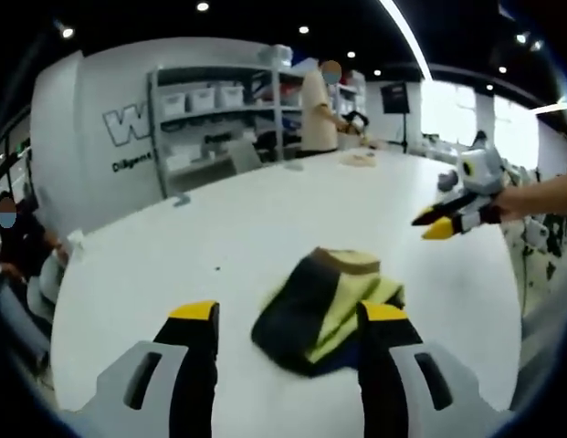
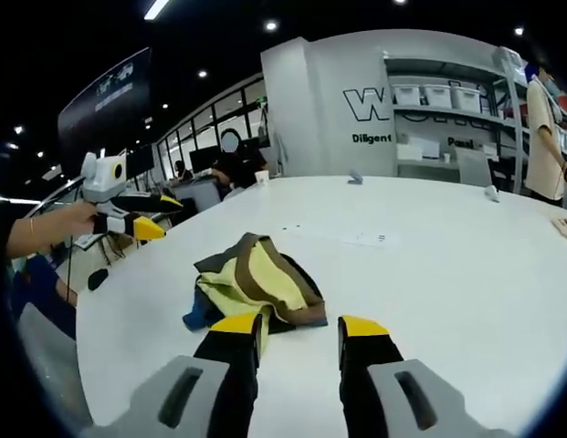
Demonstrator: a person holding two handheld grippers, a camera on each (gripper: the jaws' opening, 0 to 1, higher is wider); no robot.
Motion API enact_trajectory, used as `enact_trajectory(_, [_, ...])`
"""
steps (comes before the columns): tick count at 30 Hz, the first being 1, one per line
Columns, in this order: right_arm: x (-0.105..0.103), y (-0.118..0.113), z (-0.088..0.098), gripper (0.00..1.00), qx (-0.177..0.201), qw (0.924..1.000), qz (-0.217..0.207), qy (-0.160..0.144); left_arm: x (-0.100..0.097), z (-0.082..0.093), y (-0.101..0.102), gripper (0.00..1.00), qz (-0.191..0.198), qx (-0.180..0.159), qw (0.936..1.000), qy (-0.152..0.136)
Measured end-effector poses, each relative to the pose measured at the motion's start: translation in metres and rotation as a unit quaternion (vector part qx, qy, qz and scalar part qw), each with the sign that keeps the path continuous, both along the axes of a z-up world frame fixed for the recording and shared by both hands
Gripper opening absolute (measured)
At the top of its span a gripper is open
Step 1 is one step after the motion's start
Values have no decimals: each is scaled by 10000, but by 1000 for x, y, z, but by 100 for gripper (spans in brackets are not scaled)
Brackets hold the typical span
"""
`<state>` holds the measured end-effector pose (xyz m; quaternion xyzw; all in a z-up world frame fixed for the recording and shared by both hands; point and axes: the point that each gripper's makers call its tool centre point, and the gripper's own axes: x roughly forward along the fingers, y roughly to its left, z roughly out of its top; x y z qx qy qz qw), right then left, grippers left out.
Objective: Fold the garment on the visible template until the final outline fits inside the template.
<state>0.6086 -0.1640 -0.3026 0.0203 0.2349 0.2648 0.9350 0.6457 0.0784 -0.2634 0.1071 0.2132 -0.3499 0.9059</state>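
The garment point(image 1: 324, 306), a rumpled heap of dark, yellow and brown cloth, lies on the white counter point(image 1: 265, 219). In the left gripper view it sits just ahead of the left hand-held gripper point(image 1: 288, 315), whose two yellow-tipped jaws stand spread apart with nothing between them; the right-hand jaw overlaps the near edge of the cloth, though whether it touches cannot be told. The right hand-held gripper point(image 1: 434, 224) comes in from the right of that view, held above the counter by a hand point(image 1: 516, 201), well apart from the garment; its tips look close together, but whether it is fully closed cannot be told there. In the right gripper view the garment point(image 2: 256, 283) lies just beyond the right hand-held gripper point(image 2: 297, 326), whose jaws are spread and empty, the left-hand tip at the edge of the cloth. The left hand-held gripper point(image 2: 141, 219) shows at the left of that view, held by a hand point(image 2: 68, 219) above the counter's point(image 2: 447, 265) edge. A person point(image 1: 318, 109) stands at the far end by storage shelves point(image 1: 219, 109).
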Motion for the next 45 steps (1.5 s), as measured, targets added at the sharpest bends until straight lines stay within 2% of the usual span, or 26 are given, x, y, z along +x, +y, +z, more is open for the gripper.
enact_trajectory(4, [10, 1, -21, 27, 0, 9998, -92, 191, 7, -10, -4, 57, 60, -21, 9999, 105])
enact_trajectory(7, [18, 1, -29, 27, 41, 9996, -151, 240, 18, -20, -4, 55, 110, -70, 9998, 162])
enact_trajectory(10, [21, 1, -33, 27, 41, 9994, -199, 295, 22, -26, -8, 50, 61, -119, 9997, 205])
enact_trajectory(12, [25, 4, -35, 27, -10, 9992, -211, 341, 32, -43, -9, 48, 5, -120, 9996, 274])
enact_trajectory(17, [33, 8, -47, 26, 14, 9989, -212, 414, 38, -59, -13, 39, -92, 45, 9996, 267])
enact_trajectory(20, [38, 11, -49, 26, 19, 9988, -199, 456, 40, -61, -18, 31, -187, 47, 9994, 291])
enact_trajectory(23, [37, 15, -58, 27, -210, 9983, -89, 538, 46, -58, -27, 23, -281, -61, 9994, 216])
enact_trajectory(28, [42, 16, -65, 27, -188, 9982, -120, 554, 49, -69, -40, 34, -682, 106, 9972, 284])
enact_trajectory(31, [43, 18, -65, 27, -181, 9982, -50, 565, 49, -76, -46, 33, -813, 211, 9959, 327])
enact_trajectory(35, [45, 19, -73, 26, -198, 9980, -60, 595, 48, -85, -48, 31, -728, 166, 9963, 416])
enact_trajectory(39, [44, 21, -75, 25, -59, 9977, -92, 662, 48, -84, -47, 30, -633, 53, 9969, 466])
enact_trajectory(42, [46, 22, -79, 19, -46, 9975, -59, 701, 46, -84, -49, 28, -631, 31, 9968, 484])
enact_trajectory(45, [45, 25, -80, 14, -65, 9974, -59, 720, 42, -86, -49, 18, -539, -88, 9964, 645])
